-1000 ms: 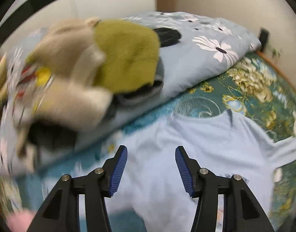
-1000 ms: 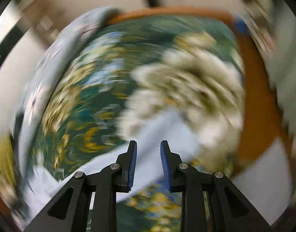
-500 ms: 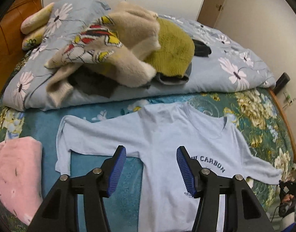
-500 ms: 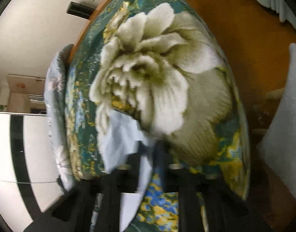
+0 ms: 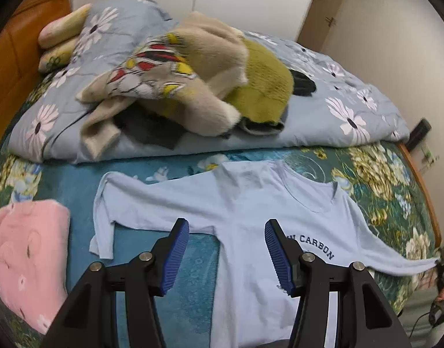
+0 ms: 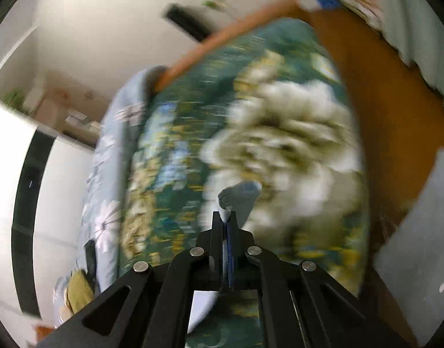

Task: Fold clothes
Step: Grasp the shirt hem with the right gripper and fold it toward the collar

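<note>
My right gripper [image 6: 227, 223] pinches the sleeve tip [image 6: 239, 195] of the light-blue shirt [image 5: 251, 203] spread on the bed [image 5: 169, 261]; left gripper [image 5: 226, 256] hovers, fingers wide, empty. Risk: thin fabric slips free.

Home bedroom: bed [image 5: 77, 179], floral duvet [image 5: 338, 110].

The bed [image 5: 175, 261] wears a teal bedspread printed with large pale and yellow flowers. A pale blue long-sleeved shirt [image 5: 251, 211] lies spread flat across its middle, sleeves reaching toward nine and four o'clock. At eight o'clock sits a folded pink garment [image 5: 27, 255]. A grey-blue floral quilt [image 5: 338, 110] is bunched along the far side, from ten to two o'clock.
</note>
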Available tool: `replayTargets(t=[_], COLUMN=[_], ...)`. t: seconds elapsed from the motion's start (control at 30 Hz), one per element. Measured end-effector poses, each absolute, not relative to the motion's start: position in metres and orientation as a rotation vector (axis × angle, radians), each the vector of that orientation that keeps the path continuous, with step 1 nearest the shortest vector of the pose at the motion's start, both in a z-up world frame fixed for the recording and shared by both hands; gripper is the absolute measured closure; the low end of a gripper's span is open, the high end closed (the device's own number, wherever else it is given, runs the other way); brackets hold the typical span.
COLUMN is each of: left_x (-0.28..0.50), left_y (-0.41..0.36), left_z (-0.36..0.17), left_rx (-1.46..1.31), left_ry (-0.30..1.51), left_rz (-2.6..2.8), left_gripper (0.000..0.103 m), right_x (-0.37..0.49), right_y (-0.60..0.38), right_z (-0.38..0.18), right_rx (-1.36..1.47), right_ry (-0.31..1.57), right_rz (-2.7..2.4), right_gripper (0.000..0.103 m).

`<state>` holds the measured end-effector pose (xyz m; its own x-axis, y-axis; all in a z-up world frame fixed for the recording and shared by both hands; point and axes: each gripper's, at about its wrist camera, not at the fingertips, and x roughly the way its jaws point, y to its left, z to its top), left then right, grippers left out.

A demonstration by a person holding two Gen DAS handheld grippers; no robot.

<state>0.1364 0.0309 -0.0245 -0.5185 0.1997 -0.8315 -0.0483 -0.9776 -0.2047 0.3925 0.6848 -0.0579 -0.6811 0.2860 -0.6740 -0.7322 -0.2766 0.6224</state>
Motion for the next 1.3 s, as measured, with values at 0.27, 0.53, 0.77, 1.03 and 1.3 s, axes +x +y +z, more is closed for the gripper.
replayTargets(t=[0.27,0.53,0.77,1.03,1.3], left_x=[0.144,0.145,0.144,0.135,0.123], left_y=[-0.043,-0.116,-0.149,-0.149,-0.133], left_z=[-0.049,-0.073,-0.09,-0.128,-0.157], left_rx=[-1.56,-1.656,-1.721,-1.837,-1.921], left_ry=[-0.457,-0.673,-0.713,-0.714,-0.611], left_rz=[2.661,2.706,2.704,2.625,2.579], left_gripper=[0.044,0.044,0.042,0.041,0.041], right_x=[0.226,0.082,0.039,0.026,0.023], right_y=[0.534,0.333,0.234,0.199,0.187], right_z=[0.049,-0.046,-0.147,-0.162,-0.178], right_rx=[-0.678,-1.321,-1.788,-1.827,-2.002], right_ry=[1.029,0.96,0.868,0.938,0.885], right_rz=[2.591,2.741,2.578,2.565,2.478], right_gripper=[0.101,0.101,0.101,0.101,0.094])
